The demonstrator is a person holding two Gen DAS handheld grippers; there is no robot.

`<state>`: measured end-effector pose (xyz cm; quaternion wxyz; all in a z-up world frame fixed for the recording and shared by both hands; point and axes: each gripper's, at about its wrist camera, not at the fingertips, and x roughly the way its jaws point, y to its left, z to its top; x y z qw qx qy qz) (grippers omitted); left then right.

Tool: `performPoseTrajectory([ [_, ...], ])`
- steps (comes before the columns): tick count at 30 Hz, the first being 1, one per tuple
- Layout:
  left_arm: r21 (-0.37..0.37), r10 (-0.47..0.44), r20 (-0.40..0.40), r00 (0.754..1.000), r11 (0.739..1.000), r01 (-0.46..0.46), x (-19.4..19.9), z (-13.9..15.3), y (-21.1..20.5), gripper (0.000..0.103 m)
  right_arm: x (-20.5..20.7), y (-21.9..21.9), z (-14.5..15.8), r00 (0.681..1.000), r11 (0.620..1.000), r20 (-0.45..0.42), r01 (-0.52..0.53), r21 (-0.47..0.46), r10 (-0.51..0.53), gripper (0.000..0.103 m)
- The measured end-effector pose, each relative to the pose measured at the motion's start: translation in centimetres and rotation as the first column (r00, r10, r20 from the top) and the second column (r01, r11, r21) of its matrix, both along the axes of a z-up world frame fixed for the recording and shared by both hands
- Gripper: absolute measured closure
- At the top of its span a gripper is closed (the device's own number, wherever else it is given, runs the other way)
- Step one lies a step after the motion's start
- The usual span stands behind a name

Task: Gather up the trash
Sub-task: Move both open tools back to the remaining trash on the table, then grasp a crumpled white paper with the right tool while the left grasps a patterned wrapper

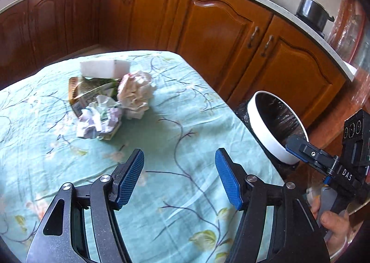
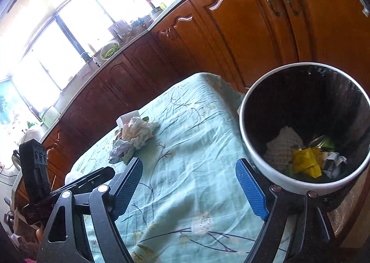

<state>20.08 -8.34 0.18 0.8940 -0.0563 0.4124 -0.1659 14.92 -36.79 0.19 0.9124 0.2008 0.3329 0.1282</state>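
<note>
On the bench, covered with a pale green flowered cloth, the trash lies in one small heap toward the far left corner. At the heap's far side a white block rests on a flattened printed wrapper. Touching the near edge of the wrapper is a crumpled printed paper, and just right of it, in contact with it, sits a crumpled white paper ball; in the right wrist view that ball lies beyond the middle of the cloth.

The left gripper hangs over the near middle of the bench, well short of the heap. Its blue-padded fingers stand apart and released, with only cloth showing between them.

The right gripper hangs over the bench's right edge, fingers spread wide and released, nothing between them. In the left wrist view it shows at the right as a black body marked DAS, with a hand on its handle.

Just off the right edge of the bench stands a round white bin with a dark liner, its rim close beside the right finger. At its bottom lie a white textured sheet, a yellow scrap, something green and some crumpled white paper. Brown wooden cabinets run behind the bench.
</note>
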Motion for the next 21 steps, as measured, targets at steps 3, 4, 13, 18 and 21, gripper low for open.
performPoseTrajectory([
  [3,-0.001,0.037,0.001,0.999,0.999,-0.037,0.0,-0.1,2.1,0.038,1.0,1.9,0.2,1.000,0.999,0.000,-0.031,-0.006,0.031,0.019],
  [4,-0.004,0.048,0.002,0.999,0.999,-0.048,0.1,0.0,3.1,0.038,1.3,2.4,0.2,0.999,0.999,-0.001,-0.040,-0.007,0.040,0.019],
  [13,-0.009,0.116,0.016,0.993,0.993,-0.116,1.8,0.8,7.2,0.038,4.6,6.7,0.3,0.994,0.994,-0.018,-0.110,0.013,0.110,0.019],
  [18,0.011,0.124,0.033,0.992,0.992,-0.124,2.8,1.2,8.4,0.038,6.9,8.8,-0.1,0.989,0.989,-0.036,-0.140,0.044,0.141,0.022],
  [21,0.014,0.128,0.034,0.991,0.992,-0.128,3.4,1.2,9.1,0.038,8.5,9.9,-0.4,0.986,0.986,-0.051,-0.154,0.066,0.157,0.031],
])
